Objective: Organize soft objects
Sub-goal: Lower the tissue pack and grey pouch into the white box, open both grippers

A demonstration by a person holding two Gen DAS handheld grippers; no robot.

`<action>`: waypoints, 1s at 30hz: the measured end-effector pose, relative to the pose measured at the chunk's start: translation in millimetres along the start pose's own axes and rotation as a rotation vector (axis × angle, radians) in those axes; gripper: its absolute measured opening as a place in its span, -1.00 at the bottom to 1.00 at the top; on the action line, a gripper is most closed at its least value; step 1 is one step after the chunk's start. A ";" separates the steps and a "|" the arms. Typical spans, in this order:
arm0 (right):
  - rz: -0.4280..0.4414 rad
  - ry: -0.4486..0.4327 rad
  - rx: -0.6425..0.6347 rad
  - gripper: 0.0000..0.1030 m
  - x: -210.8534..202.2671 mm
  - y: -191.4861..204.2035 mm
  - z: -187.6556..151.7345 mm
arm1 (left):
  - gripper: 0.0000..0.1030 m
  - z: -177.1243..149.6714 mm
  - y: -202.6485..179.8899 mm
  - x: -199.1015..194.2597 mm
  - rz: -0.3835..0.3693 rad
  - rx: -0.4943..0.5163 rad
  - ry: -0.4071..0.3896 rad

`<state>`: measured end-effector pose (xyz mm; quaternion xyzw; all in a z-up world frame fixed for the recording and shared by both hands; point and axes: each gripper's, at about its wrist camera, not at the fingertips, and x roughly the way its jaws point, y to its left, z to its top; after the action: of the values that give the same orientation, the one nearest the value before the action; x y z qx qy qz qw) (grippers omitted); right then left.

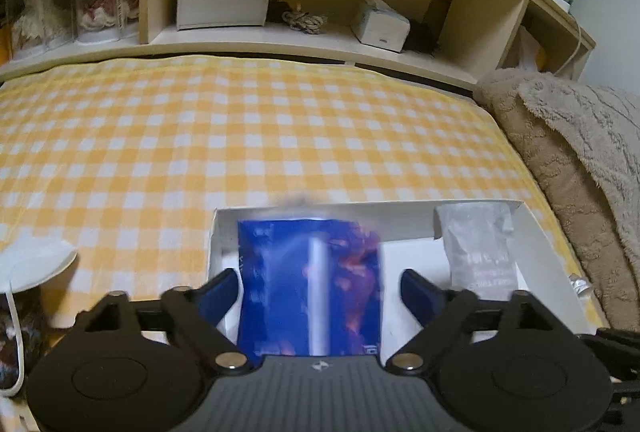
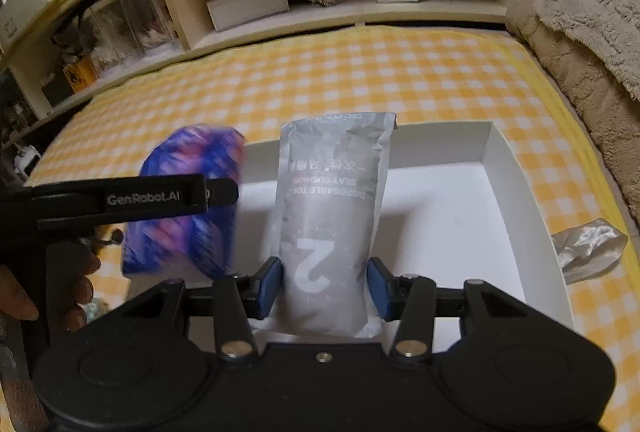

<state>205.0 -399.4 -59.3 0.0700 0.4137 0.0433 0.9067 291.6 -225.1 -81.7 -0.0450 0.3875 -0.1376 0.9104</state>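
The blue packet [image 1: 310, 284], printed with purple and pink, sits blurred between the fingers of the left tool [image 1: 316, 288], low in the middle of the left wrist view and over the left end of the white box [image 1: 532, 232]. The left tool is spread wide: its blue pads [image 1: 222, 290] stand clear of the packet on both sides, with a plain gap on the right, so nothing is pinched. In the right wrist view the same packet [image 2: 188, 203] shows at middle left, partly behind the black bar of the left tool [image 2: 120, 197], at the box's left edge [image 2: 256, 159]. The grey pouch [image 2: 332, 224], printed with a large 2 and the words disposable toilet seat cushion, stands lengthwise in the centre of the right wrist view, pinched between the blue pads [image 2: 270, 286] of the right tool [image 2: 326, 286], its lower end over the white box floor [image 2: 460, 240]. From the left wrist the pouch [image 1: 478, 248] appears at lower right, inside the box. The box lies on a bed covered with a yellow and white checked sheet [image 1: 200, 143]. A crumpled clear wrapper [image 2: 588, 244] lies on the sheet just right of the box. A beige fleece blanket [image 1: 568, 135] is heaped at the right edge, and a wooden shelf [image 1: 280, 35] runs across the top holding a white tissue box [image 1: 380, 25]. A white face mask [image 1: 32, 264] lies at lower left. Part of a hand [image 2: 52, 292] shows at lower left of the right wrist view.
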 end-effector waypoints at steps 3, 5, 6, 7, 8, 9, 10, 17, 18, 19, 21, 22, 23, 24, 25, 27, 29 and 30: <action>-0.003 0.024 -0.006 -0.07 10.2 -3.8 1.0 | 0.81 -1.3 1.0 -1.2 -0.018 0.021 -0.010; -0.008 0.046 -0.005 -0.07 17.0 -6.2 1.3 | 0.78 -3.1 3.6 -7.0 -0.029 0.038 -0.012; -0.013 0.058 -0.007 -0.07 20.7 -6.3 1.3 | 0.72 -4.2 5.0 -9.9 -0.030 0.047 -0.014; -0.016 0.073 -0.011 -0.07 24.9 -5.9 1.3 | 0.60 -5.4 6.9 -13.1 -0.030 0.054 -0.015; -0.020 0.087 -0.015 -0.08 29.5 -5.5 1.3 | 0.55 -5.9 8.6 -16.0 -0.031 0.055 -0.013; -0.026 0.099 -0.020 -0.08 34.0 -4.0 1.4 | 0.52 -7.3 11.3 -19.1 -0.034 0.054 -0.007; -0.029 0.112 -0.023 -0.08 38.5 -2.4 1.1 | 0.49 -8.1 14.6 -21.3 -0.036 0.048 0.006; 0.037 0.141 -0.063 -0.09 61.4 28.7 5.7 | 0.49 -14.8 32.5 -34.3 -0.002 0.035 0.026; 0.043 0.135 -0.067 -0.09 62.3 32.9 7.2 | 0.49 -15.9 34.7 -35.0 0.004 0.038 0.031; 0.032 0.130 -0.077 -0.09 63.4 36.2 8.8 | 0.49 -17.1 36.8 -35.2 0.010 0.040 0.038; 0.023 0.131 -0.086 -0.09 65.4 37.9 10.5 | 0.49 -19.0 41.0 -35.1 0.014 0.035 0.048; 0.023 0.135 -0.084 -0.09 66.4 36.7 10.9 | 0.49 -19.3 42.8 -34.8 0.015 0.031 0.050; 0.019 0.139 -0.083 -0.08 66.6 35.1 10.8 | 0.49 -20.0 44.4 -34.7 0.015 0.027 0.051; 0.010 0.140 -0.088 -0.06 66.3 34.3 10.7 | 0.50 -20.0 45.4 -34.6 0.013 0.023 0.052; -0.004 0.137 -0.092 0.00 65.4 33.0 10.5 | 0.52 -19.8 46.0 -34.5 0.009 0.021 0.054; -0.025 0.122 -0.096 0.08 59.2 29.2 10.6 | 0.52 -19.5 45.7 -35.0 0.001 0.014 0.057; -0.022 0.101 -0.082 0.19 47.2 23.5 9.5 | 0.52 -17.9 42.8 -35.0 -0.006 0.012 0.057; -0.022 0.092 -0.075 0.20 41.3 20.7 9.2 | 0.52 -17.8 42.1 -36.1 -0.008 0.014 0.058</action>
<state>238.6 -374.2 -80.7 0.0294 0.4535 0.0522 0.8892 264.0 -174.1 -77.0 -0.0360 0.4125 -0.1452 0.8986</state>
